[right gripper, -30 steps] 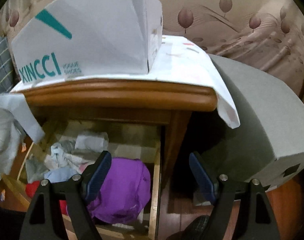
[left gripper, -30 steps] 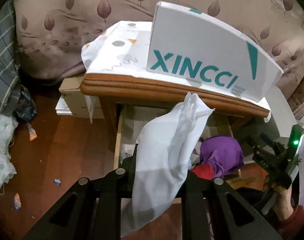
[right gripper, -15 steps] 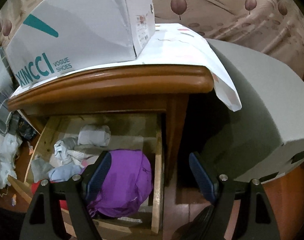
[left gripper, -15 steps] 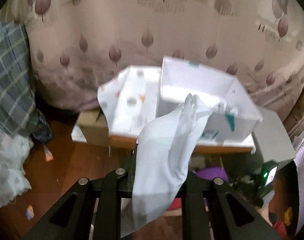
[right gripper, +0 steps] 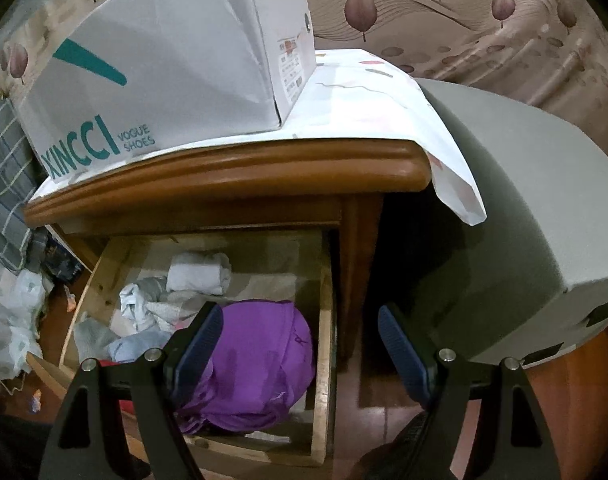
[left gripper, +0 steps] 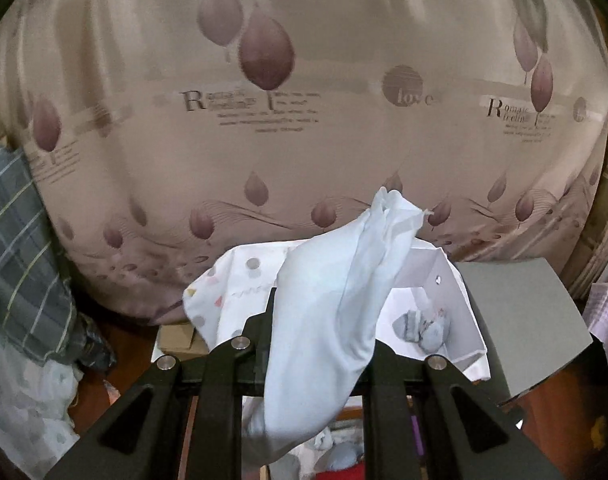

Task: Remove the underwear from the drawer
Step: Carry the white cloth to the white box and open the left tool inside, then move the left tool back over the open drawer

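White underwear (left gripper: 328,320) hangs from my left gripper (left gripper: 318,340), which is shut on it and held high above the nightstand; the cloth hides the fingertips. Below and just behind it stands an open white shoe box (left gripper: 444,276) with grey rolled pieces (left gripper: 422,326) inside. My right gripper (right gripper: 299,344) stands open over the right end of the pulled-out wooden drawer (right gripper: 324,320), nothing between its blue pads (right gripper: 195,344). A purple garment (right gripper: 259,360) lies under it, with white and grey rolled clothes (right gripper: 199,274) further left in the drawer.
The shoe box (right gripper: 175,60) sits on a patterned cloth (right gripper: 364,92) over the brown nightstand top (right gripper: 223,176). A grey box (right gripper: 524,200) stands to the right. A leaf-print curtain (left gripper: 304,120) hangs behind, and plaid fabric (left gripper: 15,260) and a pale bag crowd the left floor.
My left gripper has risen a long way with the white underwear, from drawer level to above the shoe box, whose inside now shows. The right gripper has hardly moved and stays open.
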`<state>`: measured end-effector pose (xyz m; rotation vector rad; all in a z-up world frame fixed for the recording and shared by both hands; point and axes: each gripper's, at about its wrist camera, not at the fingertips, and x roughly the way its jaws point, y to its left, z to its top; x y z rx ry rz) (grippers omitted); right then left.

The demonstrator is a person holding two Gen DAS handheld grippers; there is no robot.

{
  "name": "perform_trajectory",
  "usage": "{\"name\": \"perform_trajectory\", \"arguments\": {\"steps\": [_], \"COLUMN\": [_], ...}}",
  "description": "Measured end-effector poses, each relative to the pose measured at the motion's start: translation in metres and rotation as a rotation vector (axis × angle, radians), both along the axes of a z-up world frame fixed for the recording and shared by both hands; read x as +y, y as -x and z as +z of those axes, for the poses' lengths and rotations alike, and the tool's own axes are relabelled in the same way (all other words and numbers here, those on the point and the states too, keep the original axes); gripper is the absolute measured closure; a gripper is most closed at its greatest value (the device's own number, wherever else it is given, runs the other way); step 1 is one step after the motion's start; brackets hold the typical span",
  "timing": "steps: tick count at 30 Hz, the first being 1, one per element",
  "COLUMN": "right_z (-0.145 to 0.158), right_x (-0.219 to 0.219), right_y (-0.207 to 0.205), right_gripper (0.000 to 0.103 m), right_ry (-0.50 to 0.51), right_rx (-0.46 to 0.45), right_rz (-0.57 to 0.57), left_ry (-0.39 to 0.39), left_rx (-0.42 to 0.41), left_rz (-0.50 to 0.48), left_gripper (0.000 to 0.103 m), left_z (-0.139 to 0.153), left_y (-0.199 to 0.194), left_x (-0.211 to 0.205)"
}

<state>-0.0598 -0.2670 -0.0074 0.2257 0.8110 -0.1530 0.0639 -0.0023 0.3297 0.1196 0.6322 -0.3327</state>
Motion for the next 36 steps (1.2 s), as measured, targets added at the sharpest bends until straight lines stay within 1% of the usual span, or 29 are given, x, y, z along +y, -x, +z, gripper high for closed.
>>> {"name": "perform_trajectory", "arguments": {"steps": [2,5,9,11,15,18,21,24,25,26,27,30,32,33,35,36], "right_z": [0.002,0.004,0.006,0.007,0.008,0.008,0.007,0.007,0.007,0.007,0.006,0.005,0.005,0.005,0.005,0.006], "right_x": [-0.003,-0.008,-0.013,-0.015,-0.019,-0.021,-0.021,-0.02,-0.02,-0.02,-0.02,-0.019,-0.018,-0.017,-0.018,-0.019], "right_y": [0.002,0.003,0.003,0.004,0.006,0.006,0.006,0.005,0.005,0.005,0.005,0.004,0.004,0.004,0.004,0.004], "right_gripper": [0.021,0.021,0.021,0.021,0.021,0.021,0.021,0.021,0.021,0.021,0.021,0.021,0.021,0.021,0.021,0.021], "right_ry": [-0.009,-0.023,-0.028,-0.024,-0.047,-0.053,-0.067,-0.066,-0.068,-0.067,-0.066,-0.065,-0.061,-0.059,-0.062,-0.064], "right_rx": [-0.009,-0.016,-0.015,-0.016,-0.022,-0.017,-0.016,-0.017,-0.017,-0.016,-0.014,-0.009,-0.008,-0.007,-0.007,-0.01], "right_rz": [-0.009,-0.023,-0.039,-0.047,-0.049,-0.055,-0.051,-0.048,-0.048,-0.048,-0.048,-0.045,-0.042,-0.041,-0.043,-0.042], "left_ry": [-0.001,-0.008,-0.046,-0.062,-0.1,-0.101,-0.108,-0.115,-0.116,-0.112,-0.108,-0.106,-0.109,-0.109,-0.099,-0.095], "left_rx": [0.021,0.077,0.176,0.212,0.279,0.323,0.347,0.359,0.358,0.358,0.36,0.347,0.339,0.335,0.326,0.316], "left_rz": [-0.003,-0.005,-0.012,-0.011,0.022,0.047,0.057,0.057,0.057,0.057,0.05,0.031,0.017,0.01,-0.013,-0.021], "left_gripper": [0.088,0.088,0.088,0.088,0.088,0.088,0.085,0.078,0.072,0.069,0.067,0.062,0.055,0.054,0.046,0.044], "left_z": [-0.006,-0.025,-0.065,-0.08,-0.117,-0.138,-0.152,-0.161,-0.162,-0.164,-0.164,-0.164,-0.164,-0.163,-0.16,-0.156], "left_y": [-0.016,-0.04,-0.071,-0.081,-0.103,-0.113,-0.118,-0.119,-0.119,-0.118,-0.117,-0.112,-0.109,-0.106,-0.098,-0.094], "left_x": [-0.016,-0.037,-0.063,-0.069,-0.075,-0.072,-0.069,-0.067,-0.067,-0.065,-0.065,-0.065,-0.065,-0.066,-0.065,-0.064]}}
